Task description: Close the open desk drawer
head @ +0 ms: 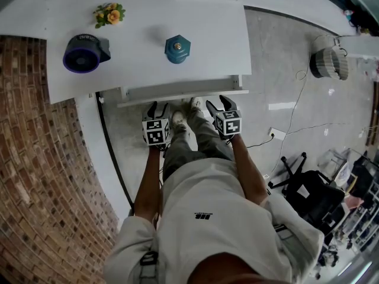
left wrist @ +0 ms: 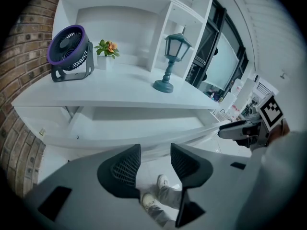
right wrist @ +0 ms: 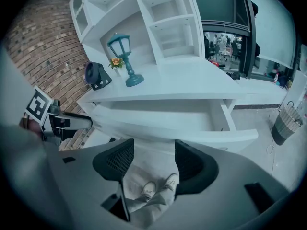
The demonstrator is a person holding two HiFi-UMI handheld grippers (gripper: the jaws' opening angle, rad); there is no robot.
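The white desk (head: pixel 142 16) has its drawer (head: pixel 183 95) pulled out toward me; its inside (right wrist: pixel 163 113) looks empty. My left gripper (head: pixel 158 107) is open just short of the drawer front, left of centre, with nothing between its fingers. My right gripper (head: pixel 217 105) is open too, close to the front's right part. In the left gripper view the drawer front (left wrist: pixel 144 139) runs just beyond the open left gripper (left wrist: pixel 154 152), and the right gripper (left wrist: pixel 240 128) shows at the right. In the right gripper view the front (right wrist: pixel 192 134) lies just past the open right gripper (right wrist: pixel 154 150).
On the desk stand a purple-rimmed fan (head: pixel 84 53), a small flower pot (head: pixel 109 13) and a teal lantern (head: pixel 177 48). White shelves (right wrist: pixel 172 18) rise behind. A brick wall (head: pixel 41 158) is at the left, a waste basket (head: pixel 328 61) at the right. My legs and shoes (head: pixel 183 120) are below the drawer.
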